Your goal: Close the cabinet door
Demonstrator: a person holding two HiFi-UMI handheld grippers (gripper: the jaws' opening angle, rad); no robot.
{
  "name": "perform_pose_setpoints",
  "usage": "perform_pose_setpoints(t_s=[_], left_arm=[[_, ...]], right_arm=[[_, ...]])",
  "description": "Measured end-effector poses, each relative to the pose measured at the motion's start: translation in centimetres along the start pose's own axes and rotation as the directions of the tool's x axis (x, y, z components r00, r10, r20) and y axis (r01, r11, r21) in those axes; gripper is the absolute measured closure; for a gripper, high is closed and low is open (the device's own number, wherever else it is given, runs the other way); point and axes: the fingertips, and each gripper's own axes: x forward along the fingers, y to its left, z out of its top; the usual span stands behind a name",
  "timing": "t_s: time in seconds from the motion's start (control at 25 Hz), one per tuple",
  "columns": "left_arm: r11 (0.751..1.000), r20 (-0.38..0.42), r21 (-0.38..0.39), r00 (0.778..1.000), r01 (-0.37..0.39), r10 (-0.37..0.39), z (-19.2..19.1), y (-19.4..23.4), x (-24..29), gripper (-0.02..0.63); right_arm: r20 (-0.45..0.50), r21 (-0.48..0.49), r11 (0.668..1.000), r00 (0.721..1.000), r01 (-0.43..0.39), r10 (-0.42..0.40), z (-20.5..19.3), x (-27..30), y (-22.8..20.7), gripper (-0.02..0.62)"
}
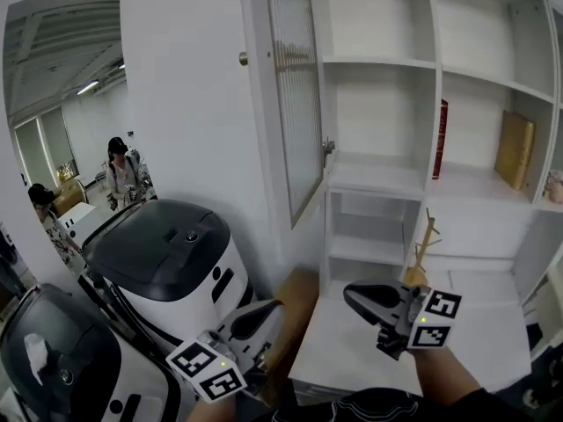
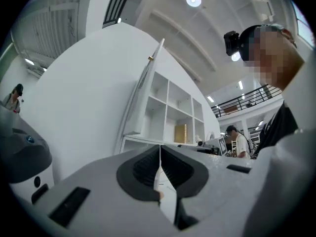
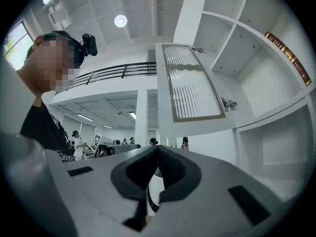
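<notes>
A white cabinet (image 1: pixel 413 178) fills the upper right of the head view. Its ribbed-glass door (image 1: pixel 296 86) stands open, swung out to the left, with a small brass knob (image 1: pixel 244 58) at its outer edge. The same door (image 3: pixel 190 85) shows above the right gripper's jaws, and edge-on (image 2: pixel 143 85) in the left gripper view. My left gripper (image 1: pixel 264 310) is low at bottom centre, shut and empty, below the door. My right gripper (image 1: pixel 359 297) is to its right over the low white counter (image 1: pixel 352 345), jaws together with nothing between them.
A red book (image 1: pixel 442 139) and a tan book (image 1: pixel 514 150) stand on the right shelf. A small wooden stand (image 1: pixel 425 240) sits on the counter. Two white and black round-topped machines (image 1: pixel 167 262) stand at lower left. People appear far off at left (image 1: pixel 121 172).
</notes>
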Motion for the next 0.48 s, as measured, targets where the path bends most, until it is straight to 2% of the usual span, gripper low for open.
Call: perform_pose_setpoints(t_s=[0.24, 0.48], left_arm=[[0.991, 0.035, 0.096, 0.995, 0.093, -0.097, 4.4, 3.3, 0.9, 0.601], [0.977, 0.137, 0.120, 0.972, 0.175, -0.190, 10.1, 6.0, 2.8, 0.600]], right_arm=[[0.017, -0.048, 0.992, 0.993, 0.120, -0.119, 0.9, 0.7, -1.6, 0.594], [0.016, -0.114, 0.969, 0.976, 0.219, -0.219, 3.1, 0.5, -2.7, 0.594]])
